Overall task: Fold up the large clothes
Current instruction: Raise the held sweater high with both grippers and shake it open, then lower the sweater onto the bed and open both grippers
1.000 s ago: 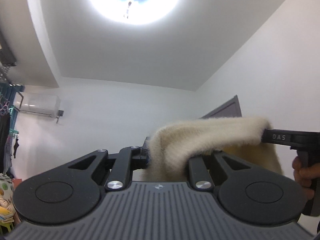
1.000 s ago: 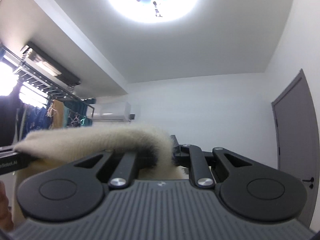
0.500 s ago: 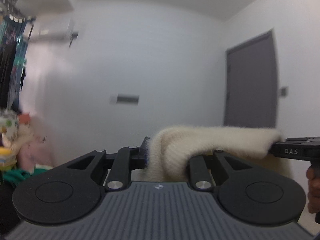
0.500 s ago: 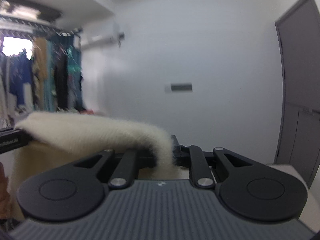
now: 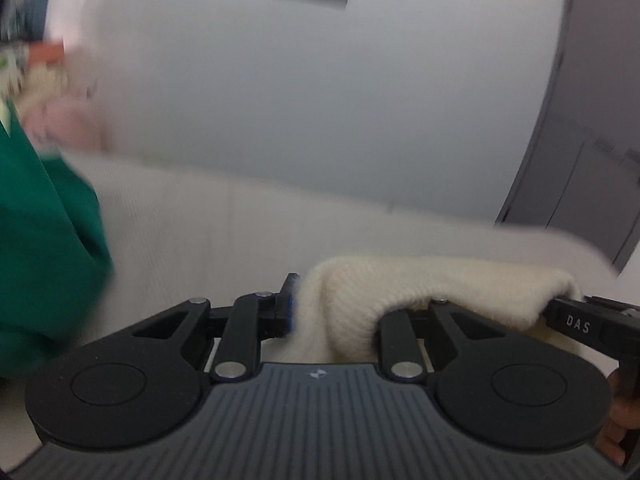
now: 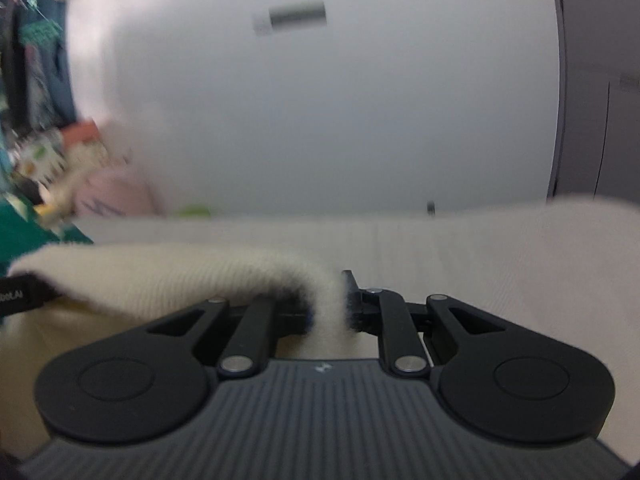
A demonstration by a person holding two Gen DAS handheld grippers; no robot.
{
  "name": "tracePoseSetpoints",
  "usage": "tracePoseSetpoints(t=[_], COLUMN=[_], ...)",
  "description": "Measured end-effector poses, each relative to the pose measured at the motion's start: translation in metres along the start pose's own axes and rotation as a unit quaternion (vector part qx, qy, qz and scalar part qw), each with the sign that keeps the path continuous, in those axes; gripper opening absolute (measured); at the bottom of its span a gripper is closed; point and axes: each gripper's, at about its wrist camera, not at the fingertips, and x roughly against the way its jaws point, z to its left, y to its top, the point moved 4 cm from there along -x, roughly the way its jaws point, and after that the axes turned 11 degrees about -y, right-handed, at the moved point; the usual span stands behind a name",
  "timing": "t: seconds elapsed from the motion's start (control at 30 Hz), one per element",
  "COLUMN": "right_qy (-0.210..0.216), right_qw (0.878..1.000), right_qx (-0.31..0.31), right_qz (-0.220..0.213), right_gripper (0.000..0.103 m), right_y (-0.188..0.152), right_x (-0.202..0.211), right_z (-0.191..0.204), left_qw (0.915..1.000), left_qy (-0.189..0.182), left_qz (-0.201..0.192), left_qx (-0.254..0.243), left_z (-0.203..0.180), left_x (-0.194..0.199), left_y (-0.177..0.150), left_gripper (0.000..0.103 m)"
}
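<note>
A cream fuzzy knit garment is stretched between my two grippers. In the left wrist view my left gripper is shut on one edge of it, and the cloth runs rightward to the tip of my right gripper, held by a hand at the frame's right edge. In the right wrist view my right gripper is shut on the garment, which spans left to the left gripper's tip. The rest of the garment hangs below, out of sight. Both views are motion-blurred.
A wide white surface lies ahead and below, also visible on the right. A green cloth sits at the left. A pile of clothes with a pink item lies at the back left, a grey door on the right.
Both grippers have swung down with the garment still pinched. The views went from the ceiling lamp to the wall, and now the white surface and green cloth show.
</note>
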Motion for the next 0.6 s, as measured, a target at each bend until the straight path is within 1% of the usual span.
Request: tracePoseSetpoints(t=[0.07, 0.13, 0.17, 0.23, 0.27, 0.37, 0.4, 0.47, 0.53, 0.6], right_qy=[-0.004, -0.004, -0.001, 0.009, 0.013, 0.027, 0.030, 0.031, 0.030, 0.028], right_qw=[1.000, 0.998, 0.998, 0.998, 0.998, 0.997, 0.997, 0.997, 0.997, 0.997], right_qx=[-0.003, -0.008, -0.011, -0.025, -0.025, -0.043, -0.048, -0.051, -0.049, -0.047], right_qz=[0.028, 0.058, 0.068, 0.062, 0.061, 0.061, 0.060, 0.056, 0.055, 0.055], right_gripper=[0.018, 0.020, 0.021, 0.022, 0.022, 0.022, 0.023, 0.023, 0.023, 0.023], right_y=[-0.026, -0.049, -0.060, -0.064, -0.065, -0.072, -0.074, -0.075, -0.080, -0.080], right_x=[-0.035, -0.063, -0.073, -0.077, -0.077, -0.080, -0.085, -0.082, -0.076, -0.069], right_z=[0.003, 0.008, 0.011, 0.012, 0.014, 0.012, 0.007, 0.007, 0.004, 0.004], left_qw=[0.9991, 0.9977, 0.9971, 0.9971, 0.9973, 0.9979, 0.9979, 0.9979, 0.9976, 0.9973], left_qy=[0.006, 0.013, 0.016, 0.009, 0.008, 0.017, 0.019, 0.020, 0.020, 0.027], left_qz=[0.038, 0.062, 0.070, 0.066, 0.063, 0.060, 0.060, 0.061, 0.065, 0.068], left_qx=[0.018, 0.024, 0.025, 0.036, 0.038, 0.017, 0.012, 0.011, 0.012, 0.000], left_z=[0.020, 0.034, 0.039, 0.049, 0.051, 0.044, 0.036, 0.030, 0.030, 0.027], left_x=[-0.045, -0.074, -0.085, -0.095, -0.093, -0.096, -0.103, -0.111, -0.111, -0.112], left_y=[-0.024, -0.042, -0.050, -0.058, -0.067, -0.073, -0.075, -0.075, -0.076, -0.073], left_gripper=[0.024, 0.024, 0.027, 0.029, 0.030, 0.030, 0.030, 0.030, 0.030, 0.030])
